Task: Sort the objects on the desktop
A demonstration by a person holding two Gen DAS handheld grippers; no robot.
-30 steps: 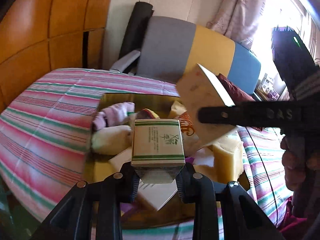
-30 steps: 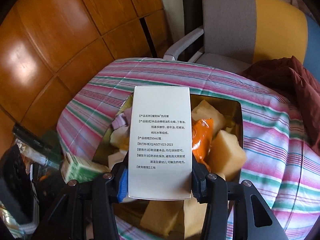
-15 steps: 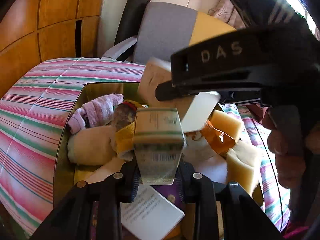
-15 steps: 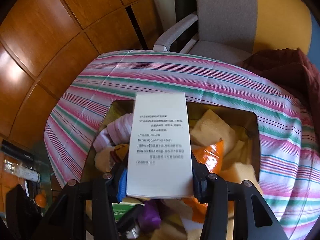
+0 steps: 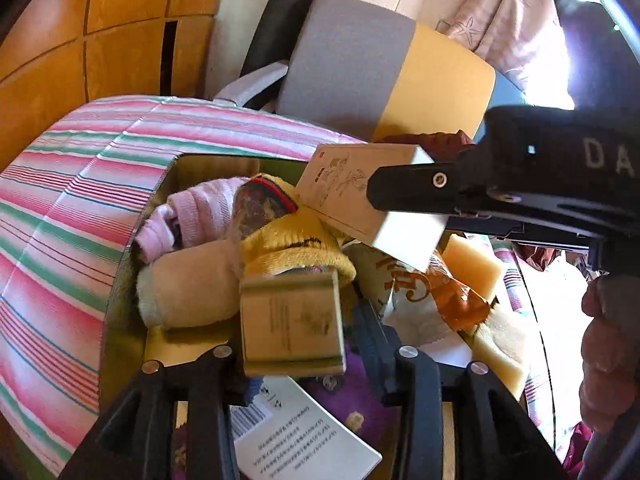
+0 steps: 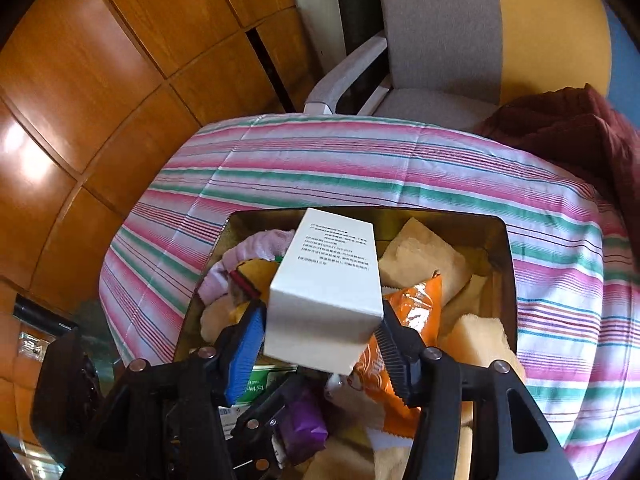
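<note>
Box, green-striped point(image 5: 292, 322), between my left gripper point(image 5: 296, 344) fingers, opening, over the crowded bin point(image 5: 120, 276); print blurred. White box point(image 6: 326, 296) between my right gripper point(image 6: 320, 344) fingers, also opening. Only the left view shows its illustrated face.

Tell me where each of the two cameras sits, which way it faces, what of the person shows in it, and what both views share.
Left wrist: on the left gripper, facing forward and down into the bin; its opening jaws flank a tan box; a hand and the right gripper show.
Right wrist: on the right gripper, facing down into the bin; its opening jaws flank a white box; no body part shows.
Shared: bin, white box, orange packet, striped cloth, chair.
</note>
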